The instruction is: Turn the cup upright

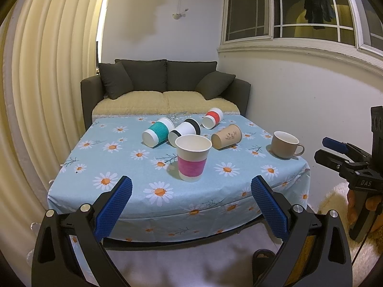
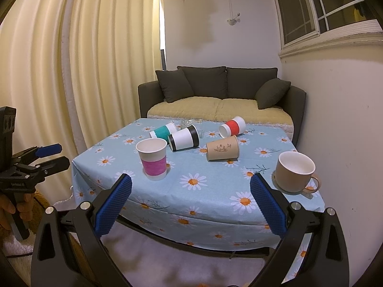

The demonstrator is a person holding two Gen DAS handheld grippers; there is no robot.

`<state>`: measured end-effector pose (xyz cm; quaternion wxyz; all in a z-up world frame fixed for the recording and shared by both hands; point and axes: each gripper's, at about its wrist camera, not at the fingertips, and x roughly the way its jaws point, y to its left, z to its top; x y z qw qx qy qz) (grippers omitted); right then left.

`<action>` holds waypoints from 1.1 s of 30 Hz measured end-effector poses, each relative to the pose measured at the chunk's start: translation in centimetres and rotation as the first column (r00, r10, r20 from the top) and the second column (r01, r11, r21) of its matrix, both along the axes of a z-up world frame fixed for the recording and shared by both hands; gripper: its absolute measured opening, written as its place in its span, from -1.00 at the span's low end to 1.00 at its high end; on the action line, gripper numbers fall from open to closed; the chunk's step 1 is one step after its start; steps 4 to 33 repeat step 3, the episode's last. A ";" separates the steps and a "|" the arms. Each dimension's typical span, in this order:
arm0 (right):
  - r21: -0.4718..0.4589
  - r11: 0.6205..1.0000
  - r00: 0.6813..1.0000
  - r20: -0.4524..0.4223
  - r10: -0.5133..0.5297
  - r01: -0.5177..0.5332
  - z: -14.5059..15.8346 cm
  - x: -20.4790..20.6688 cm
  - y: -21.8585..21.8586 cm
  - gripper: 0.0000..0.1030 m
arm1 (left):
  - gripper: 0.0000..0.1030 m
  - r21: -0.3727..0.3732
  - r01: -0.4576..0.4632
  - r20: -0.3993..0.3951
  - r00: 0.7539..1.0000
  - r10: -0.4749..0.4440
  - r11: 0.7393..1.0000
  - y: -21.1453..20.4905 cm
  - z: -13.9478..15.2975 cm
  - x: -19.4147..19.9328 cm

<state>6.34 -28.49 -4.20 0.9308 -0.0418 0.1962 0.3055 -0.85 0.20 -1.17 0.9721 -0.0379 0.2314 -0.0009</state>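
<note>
Blue-padded fingers (image 1: 119, 205) of both grippers gape wide, empty, before the desk (image 1: 124, 167); pink-banded paper cup (image 1: 192, 157) stands upright, white mouth up.

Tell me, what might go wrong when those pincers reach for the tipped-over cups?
The pink-banded cup stands upright in front of the lying cups, so a reaching left gripper could topple it. The teal cup and the black-banded cup lie close together; grabbing one may roll the other.
</note>
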 end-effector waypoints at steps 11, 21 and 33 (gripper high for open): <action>0.000 1.000 1.000 0.000 0.001 -0.001 0.0 0.0 0.0 0.90 | 0.89 0.001 0.000 0.001 1.000 0.000 1.000 0.0 0.0 0.0; 0.000 1.000 1.000 0.000 0.001 -0.001 0.0 0.0 0.0 0.90 | 0.89 0.001 0.000 0.001 1.000 0.000 1.000 0.0 0.0 0.0; 0.000 1.000 1.000 0.000 0.001 -0.001 0.0 0.0 0.0 0.90 | 0.89 0.001 0.000 0.001 1.000 0.000 1.000 0.0 0.0 0.0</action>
